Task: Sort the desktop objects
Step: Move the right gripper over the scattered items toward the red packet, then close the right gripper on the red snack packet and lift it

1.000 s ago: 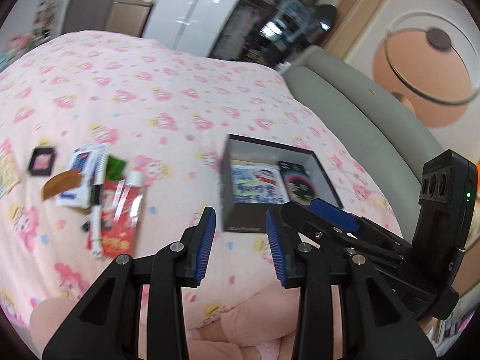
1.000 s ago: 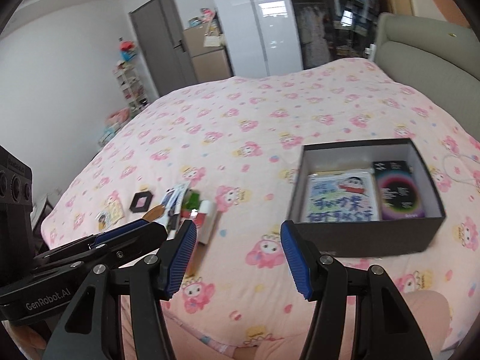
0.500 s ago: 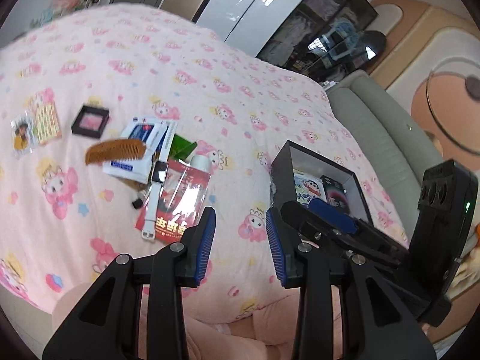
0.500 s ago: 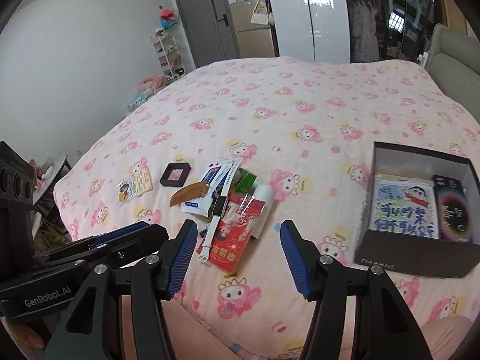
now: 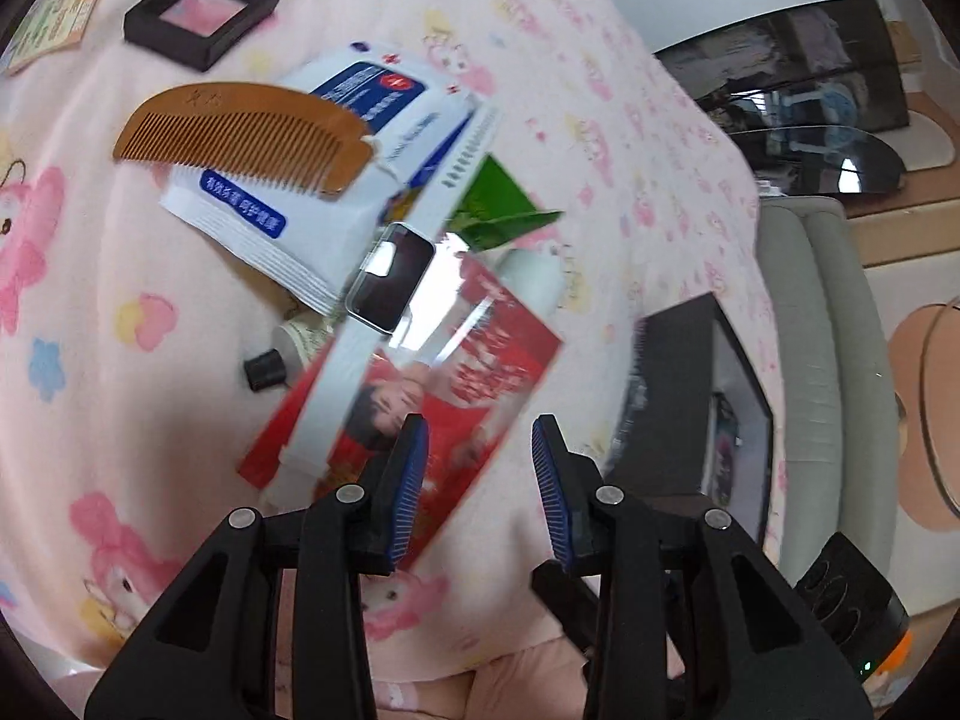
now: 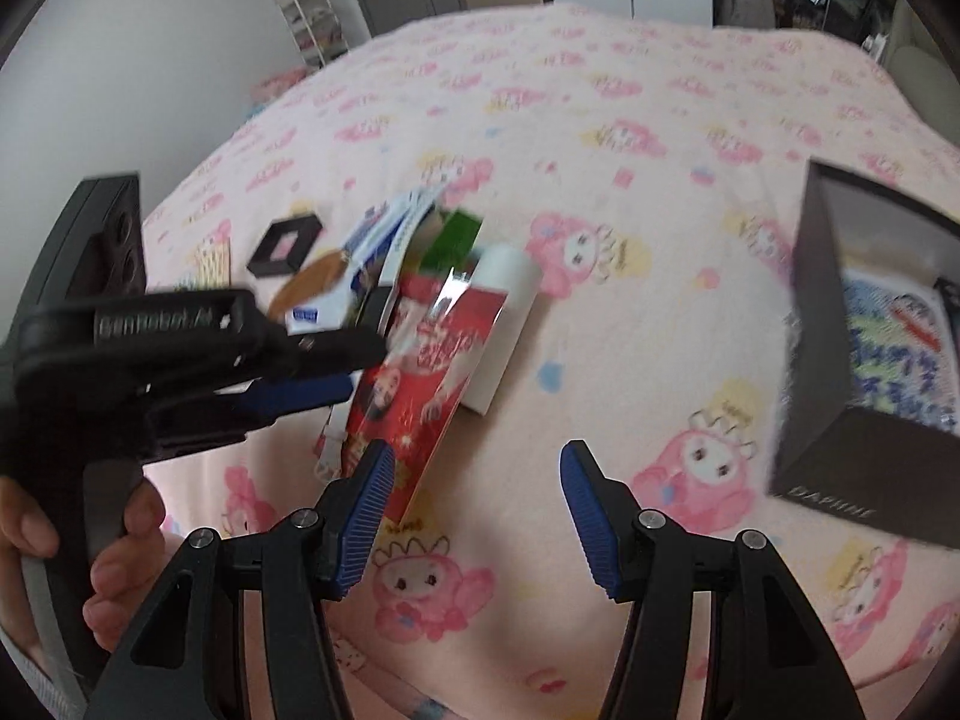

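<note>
A pile lies on the pink blanket: a red packet (image 5: 468,372), a smartwatch (image 5: 393,282) on a white strap, a wooden comb (image 5: 252,138), a blue-and-white wipes pack (image 5: 336,180), a green packet (image 5: 492,204) and a white tube (image 5: 534,282). My left gripper (image 5: 480,480) hovers open, close over the red packet's near end, nothing between its fingers. In the right wrist view the left gripper (image 6: 354,369) reaches in from the left over the red packet (image 6: 420,372). My right gripper (image 6: 477,492) is open and empty, just right of the packet's near corner.
A black open box (image 6: 870,360) holding a printed pouch sits right of the pile; its side wall (image 5: 678,396) is right of my left gripper. A black square compact (image 5: 201,12), a card (image 5: 54,6) and a small black-capped bottle (image 5: 282,354) lie left. A hand (image 6: 120,540) holds the left gripper.
Both grippers have dropped lower and moved in on the pile, which now fills the views. The box has slid to the right edge. Both jaws stay open.
</note>
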Demonstrator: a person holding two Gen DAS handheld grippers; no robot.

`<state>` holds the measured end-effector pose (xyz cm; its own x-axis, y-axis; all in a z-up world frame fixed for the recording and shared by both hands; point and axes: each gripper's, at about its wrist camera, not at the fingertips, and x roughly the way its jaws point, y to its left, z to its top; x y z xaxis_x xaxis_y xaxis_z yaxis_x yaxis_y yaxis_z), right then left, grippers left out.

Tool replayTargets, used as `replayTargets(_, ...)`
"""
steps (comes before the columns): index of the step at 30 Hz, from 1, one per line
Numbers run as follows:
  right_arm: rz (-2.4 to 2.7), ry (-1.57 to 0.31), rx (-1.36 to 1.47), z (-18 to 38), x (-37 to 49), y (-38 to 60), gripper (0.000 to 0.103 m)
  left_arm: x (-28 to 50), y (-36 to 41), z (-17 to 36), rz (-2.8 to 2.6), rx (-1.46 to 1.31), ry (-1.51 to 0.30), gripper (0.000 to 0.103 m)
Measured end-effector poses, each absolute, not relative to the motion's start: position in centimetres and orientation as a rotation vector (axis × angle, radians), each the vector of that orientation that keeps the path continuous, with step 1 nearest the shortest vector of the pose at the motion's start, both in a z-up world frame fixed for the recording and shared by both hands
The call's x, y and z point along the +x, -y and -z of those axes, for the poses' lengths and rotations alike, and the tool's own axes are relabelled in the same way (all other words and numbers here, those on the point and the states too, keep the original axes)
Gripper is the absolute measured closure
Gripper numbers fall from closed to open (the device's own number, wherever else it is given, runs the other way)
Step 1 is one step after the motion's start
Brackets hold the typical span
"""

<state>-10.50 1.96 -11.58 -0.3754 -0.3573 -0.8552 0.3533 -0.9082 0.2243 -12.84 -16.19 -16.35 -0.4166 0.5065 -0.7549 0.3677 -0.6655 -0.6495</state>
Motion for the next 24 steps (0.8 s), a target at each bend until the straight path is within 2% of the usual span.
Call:
replayTargets(6,2.26,-0.049,1.52,15.4,-12.0,0.3,0.048,-12.6,17.4,18.2,-2.241,-1.673,1.336,0.065)
replayTargets(10,2.2,0.023,1.556,17.2,-12.2,0.5,0.048,-12.3,17.4,17.9,-2.293,-1.647,1.327,0.065)
replayTargets(11,2.177,0.049,1.547,17.3,-12.1,0.5,0.054,-12.3,17.3,17.8,-2.307,-1.643,1.316,0.065)
replayTargets(12,2.159,0.063,1.529,17.1,-11.8,0.6,0.071,-12.2,17.2,17.7,-2.32,-1.638,1.306,0.065)
replayTargets(14,2.138,0.071,1.487,16.6,-11.3,0.9,0.086,-12.2,16.9,17.4,-2.336,-1.636,1.282,0.065)
replayTargets(18,2.157,0.051,1.413,15.0,-10.4,0.6,0.092,-12.6,16.0,17.4,-2.329,-1.634,1.224,0.059)
replayTargets(24,2.178,0.046,1.391,13.6,-9.4,-1.3,0.095,-13.3,13.5,17.5,-2.291,-1.651,1.104,0.059)
